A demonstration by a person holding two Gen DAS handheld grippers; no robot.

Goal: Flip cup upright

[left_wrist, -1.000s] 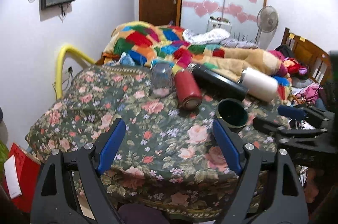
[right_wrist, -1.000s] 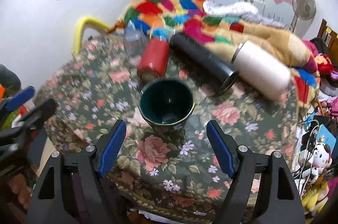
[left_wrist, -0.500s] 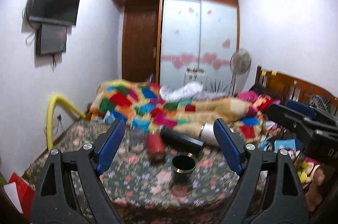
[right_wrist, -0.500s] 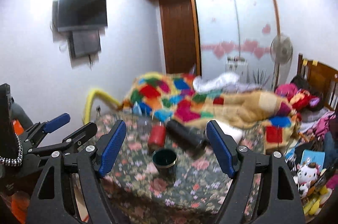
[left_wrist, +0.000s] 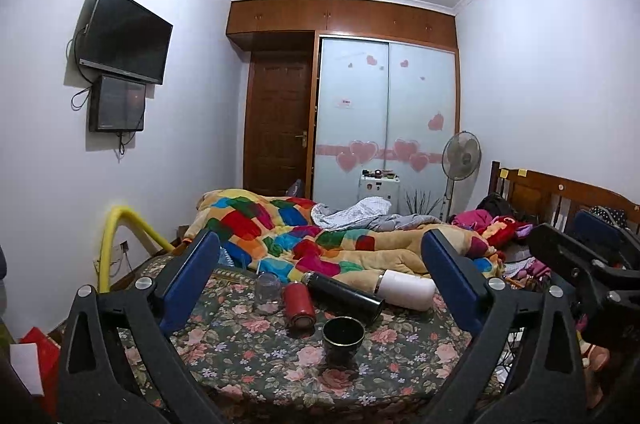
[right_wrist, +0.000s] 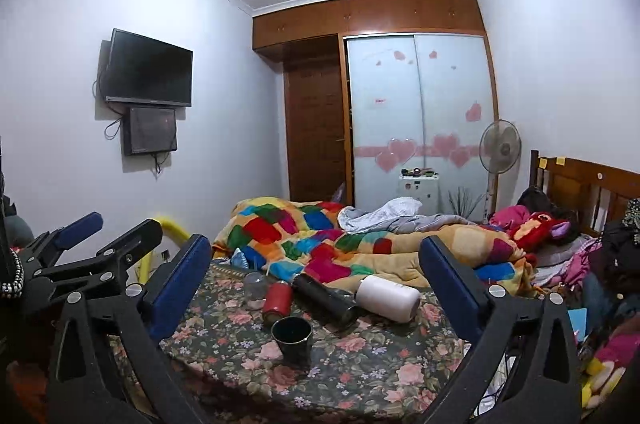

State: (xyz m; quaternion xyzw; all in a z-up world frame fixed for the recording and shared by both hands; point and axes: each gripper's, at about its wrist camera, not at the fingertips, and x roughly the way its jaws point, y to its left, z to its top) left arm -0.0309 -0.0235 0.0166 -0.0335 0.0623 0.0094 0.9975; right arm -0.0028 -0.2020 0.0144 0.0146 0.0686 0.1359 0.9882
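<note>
Both grippers have pulled back and tipped up from the table: a second ago the left gripper and the right gripper hung close over the cloth, the cup large between the right one's fingers; now it stands small and far, with walls and ceiling in view

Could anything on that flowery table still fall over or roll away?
Maybe. The dark cup stands upright on a soft flowery cloth, so a bump might tip it. The red bottle, black flask and white bottle lie on their sides just behind it and could roll into it. Both claws, left and right, are open and hold nothing.
</note>
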